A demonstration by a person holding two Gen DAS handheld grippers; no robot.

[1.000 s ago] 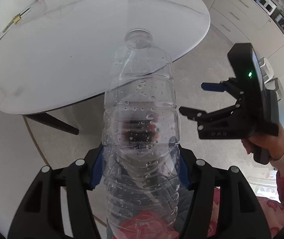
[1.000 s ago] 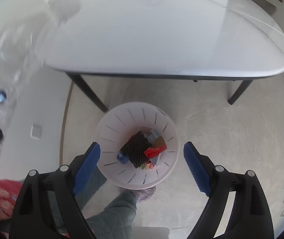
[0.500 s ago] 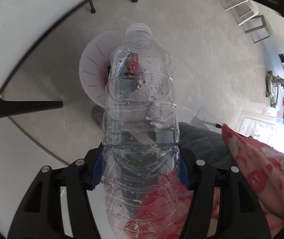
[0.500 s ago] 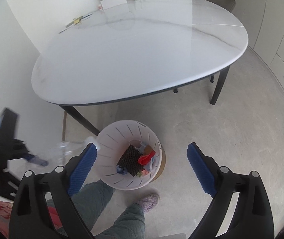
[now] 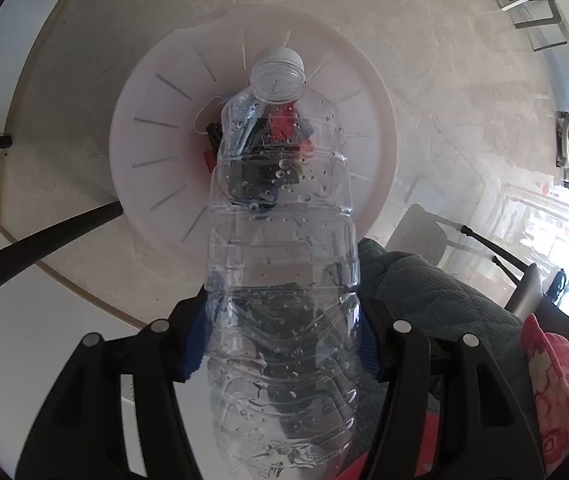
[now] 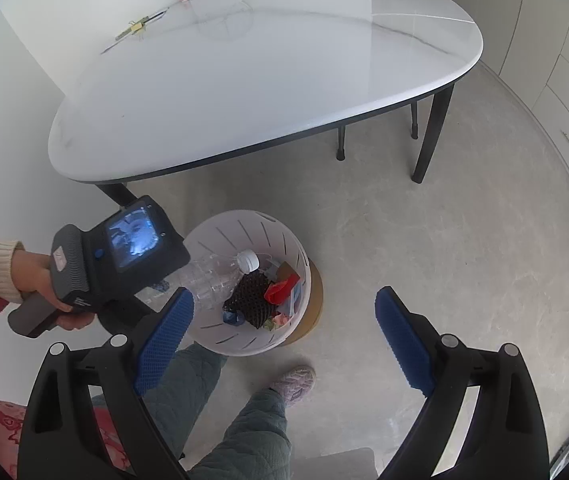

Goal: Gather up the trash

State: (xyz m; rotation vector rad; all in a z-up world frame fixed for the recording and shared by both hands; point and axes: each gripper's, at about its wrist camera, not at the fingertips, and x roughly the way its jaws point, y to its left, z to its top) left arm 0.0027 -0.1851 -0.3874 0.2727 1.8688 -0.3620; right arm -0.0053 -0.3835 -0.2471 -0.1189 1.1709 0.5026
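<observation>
A clear plastic bottle (image 5: 282, 248), capped in white and beaded inside with droplets, hangs neck-down over a white slotted bin (image 5: 156, 120) standing on the floor beside the bench (image 6: 268, 64). The left gripper (image 5: 282, 336) has its jaws closed on the bottle's lower body, the blue pads (image 5: 194, 344) pressing either side. Gripping it low leaves the long neck free to lead, so the cap points into the bin's mouth and the bottle should fall straight once released.

From the right wrist view, the bottle's cap sits just above the rubbish in the bin: a dark honeycomb wrapper (image 6: 250, 294) and a red scrap (image 6: 280, 290) among smaller bits. The person's left hand (image 6: 42, 280) grips the tool's handle, reaching in from the side so the bottle slants in over the rim.

The right gripper (image 6: 284, 340) hovers higher up, jaws spread wide and holding nothing, apparently kept clear of the drop and free for the next piece.

The step in hand looks like the release itself; the bench top seems largely bare apart from small items at its far edge.
</observation>
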